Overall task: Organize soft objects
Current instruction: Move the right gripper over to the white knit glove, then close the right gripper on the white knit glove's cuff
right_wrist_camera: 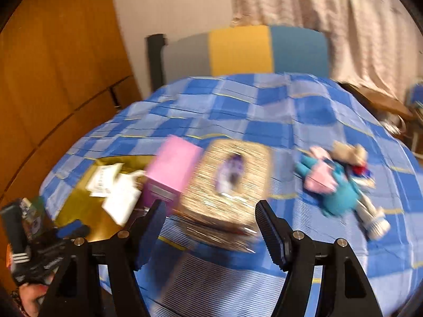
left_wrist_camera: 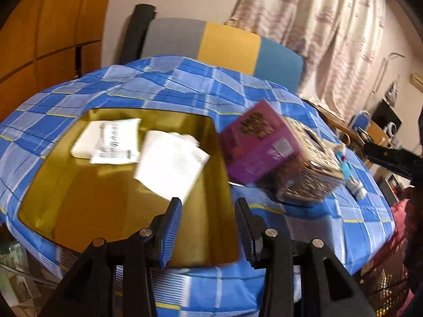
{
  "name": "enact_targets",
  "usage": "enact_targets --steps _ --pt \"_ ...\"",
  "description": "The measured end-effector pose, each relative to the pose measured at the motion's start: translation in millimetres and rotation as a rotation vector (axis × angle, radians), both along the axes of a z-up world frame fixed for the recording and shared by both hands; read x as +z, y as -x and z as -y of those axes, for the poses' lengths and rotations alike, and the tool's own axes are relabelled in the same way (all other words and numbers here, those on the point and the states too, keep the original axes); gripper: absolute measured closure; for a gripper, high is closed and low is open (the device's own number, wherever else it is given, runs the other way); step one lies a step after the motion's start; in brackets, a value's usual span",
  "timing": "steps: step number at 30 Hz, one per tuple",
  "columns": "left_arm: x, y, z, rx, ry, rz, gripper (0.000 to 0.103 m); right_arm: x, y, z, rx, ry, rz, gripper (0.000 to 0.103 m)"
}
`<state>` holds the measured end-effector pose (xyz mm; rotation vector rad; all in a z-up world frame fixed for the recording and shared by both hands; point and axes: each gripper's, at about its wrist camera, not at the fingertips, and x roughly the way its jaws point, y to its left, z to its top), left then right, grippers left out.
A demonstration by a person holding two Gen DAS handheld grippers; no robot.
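Observation:
A gold open box (left_wrist_camera: 79, 206) sits on the blue checked cloth and holds a white packet (left_wrist_camera: 111, 140) and a white folded cloth (left_wrist_camera: 171, 163). My left gripper (left_wrist_camera: 208, 227) is open and empty above the box's near right corner. A pink tissue box (right_wrist_camera: 171, 171) and a gold patterned tissue box (right_wrist_camera: 230, 185) lie side by side; they also show in the left wrist view (left_wrist_camera: 264, 142). My right gripper (right_wrist_camera: 210, 219) is open and empty just in front of the gold tissue box. Soft toys (right_wrist_camera: 341, 187) lie to the right.
A chair with grey, yellow and blue back (right_wrist_camera: 246, 50) stands behind the table. A wooden cabinet (right_wrist_camera: 53, 79) is at the left and curtains (left_wrist_camera: 330, 26) at the back. The checked cloth (right_wrist_camera: 264, 111) is bare at the far side.

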<state>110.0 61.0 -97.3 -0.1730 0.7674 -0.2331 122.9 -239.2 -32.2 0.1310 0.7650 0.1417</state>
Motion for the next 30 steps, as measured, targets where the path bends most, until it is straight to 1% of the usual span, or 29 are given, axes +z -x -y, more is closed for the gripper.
enact_targets --steps 4,6,9,11,13,15,16,18,21,25,28,30 --pt "-1.3 9.2 24.1 -0.089 0.026 -0.009 0.061 -32.0 11.8 50.5 -0.091 0.032 -0.085 0.031" --pt "-1.3 13.8 37.8 -0.129 0.031 -0.009 0.061 -52.6 14.5 75.2 -0.135 0.045 -0.148 0.031" --pt "-1.6 18.7 60.2 -0.194 0.029 -0.017 0.061 -82.3 17.4 117.5 -0.199 0.077 -0.240 0.031" --pt "-1.6 23.4 78.2 -0.239 0.015 -0.021 0.061 -92.4 19.4 142.3 -0.238 0.102 -0.271 0.031" --pt "-1.2 26.5 92.2 -0.271 0.008 -0.026 0.061 -93.0 18.5 166.7 -0.276 0.116 -0.268 0.031" --pt "-1.7 28.6 106.7 -0.305 0.008 -0.030 0.061 -87.8 17.2 190.3 -0.302 0.117 -0.236 0.031" --pt "-2.1 29.3 113.9 -0.318 0.005 -0.036 0.061 -84.3 13.2 203.3 -0.311 0.116 -0.217 0.030" --pt "-2.7 29.0 128.7 -0.342 0.003 -0.048 0.061 -82.9 1.7 219.9 -0.326 0.114 -0.202 0.024" --pt "-1.8 28.7 146.1 -0.371 -0.004 -0.062 0.061 -88.2 -24.1 241.2 -0.320 0.108 -0.236 0.024" --pt "2.0 30.5 166.4 -0.405 -0.029 -0.054 0.061 -100.2 -50.9 248.5 -0.306 0.107 -0.276 0.024" --pt "1.8 30.1 176.1 -0.417 -0.039 -0.061 0.061 -111.2 -61.1 251.2 -0.288 0.112 -0.303 0.025" --pt "0.4 28.8 181.4 -0.427 -0.040 -0.071 0.061 -116.8 -63.8 249.3 -0.271 0.136 -0.312 0.027"
